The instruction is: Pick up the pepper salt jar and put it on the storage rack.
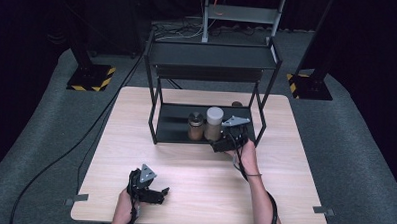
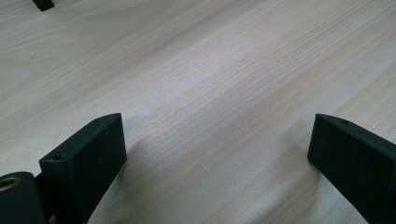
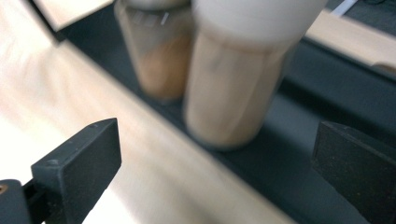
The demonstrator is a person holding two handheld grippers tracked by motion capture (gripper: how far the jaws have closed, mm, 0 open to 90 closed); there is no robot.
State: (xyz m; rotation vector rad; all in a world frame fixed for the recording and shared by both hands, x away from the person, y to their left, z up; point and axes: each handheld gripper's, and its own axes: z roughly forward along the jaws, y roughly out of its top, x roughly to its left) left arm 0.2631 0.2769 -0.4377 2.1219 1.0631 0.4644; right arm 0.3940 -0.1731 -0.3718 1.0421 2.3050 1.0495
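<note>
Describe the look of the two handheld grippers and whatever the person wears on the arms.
Both the left gripper and the right gripper are black, each topped by a grey three-cornered plate and trailing a black cable. Their jaws are blocky black pads with small holes. The forearms are bare, with a thin band on the right wrist.
</note>
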